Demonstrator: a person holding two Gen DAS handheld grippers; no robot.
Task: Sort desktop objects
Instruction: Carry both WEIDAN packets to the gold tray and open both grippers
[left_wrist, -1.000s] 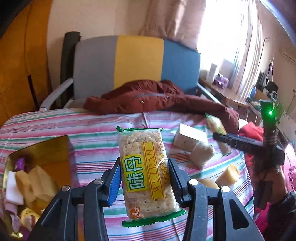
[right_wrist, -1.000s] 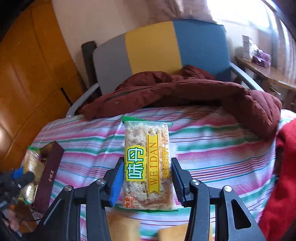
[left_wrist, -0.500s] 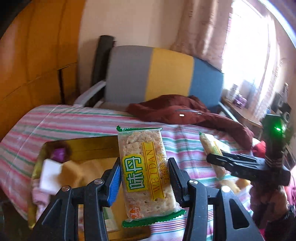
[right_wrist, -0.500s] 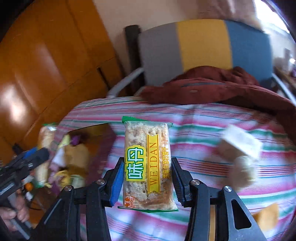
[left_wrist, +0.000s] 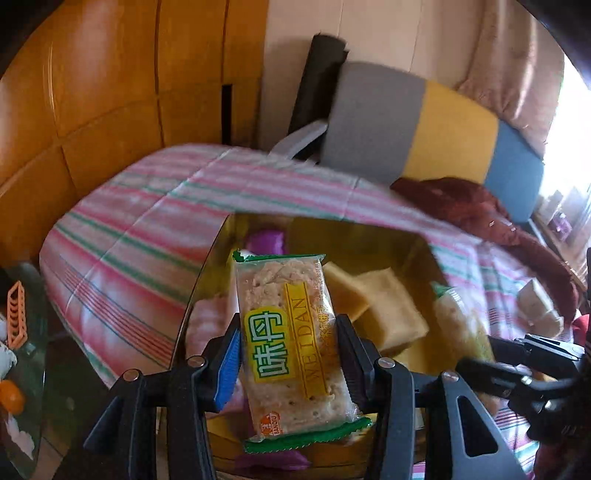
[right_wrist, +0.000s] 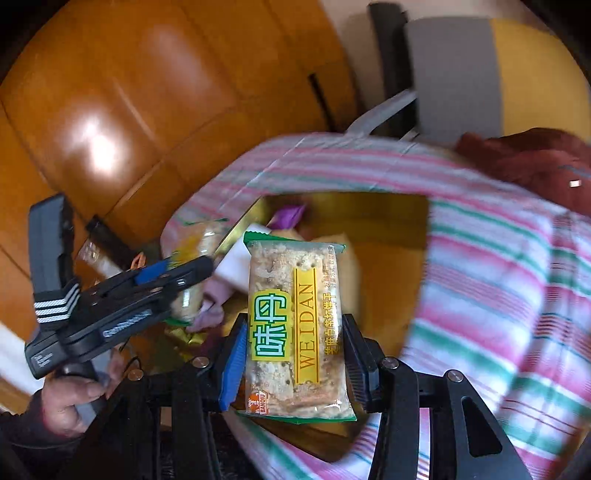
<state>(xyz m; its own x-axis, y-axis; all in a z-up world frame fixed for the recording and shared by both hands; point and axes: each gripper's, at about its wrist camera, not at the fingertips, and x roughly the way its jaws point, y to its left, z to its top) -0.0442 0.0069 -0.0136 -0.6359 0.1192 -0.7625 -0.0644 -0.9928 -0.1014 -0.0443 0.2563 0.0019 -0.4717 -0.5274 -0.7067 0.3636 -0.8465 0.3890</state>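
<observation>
My left gripper (left_wrist: 288, 354) is shut on a WEIDAN cracker packet (left_wrist: 291, 343) and holds it over the gold-lined box (left_wrist: 421, 254). My right gripper (right_wrist: 293, 347) is shut on a second WEIDAN cracker packet (right_wrist: 295, 325), also above the gold-lined box (right_wrist: 399, 221). The box holds yellow cakes (left_wrist: 384, 306), a purple wrapper (left_wrist: 266, 240) and pink items. Each gripper shows in the other's view: the right gripper (left_wrist: 476, 354) at the right, the left gripper (right_wrist: 192, 269) at the left.
The box sits on a striped cloth (left_wrist: 147, 229) over the table. A dark red jacket (left_wrist: 480, 210) lies at the back by a grey, yellow and blue chair (left_wrist: 424, 125). White wrapped items (left_wrist: 535, 306) lie at the right. Wooden panels (right_wrist: 129, 110) stand to the left.
Both grippers have swung left with their packets, from over the striped cloth to above the box. The box now fills the middle of both views.
</observation>
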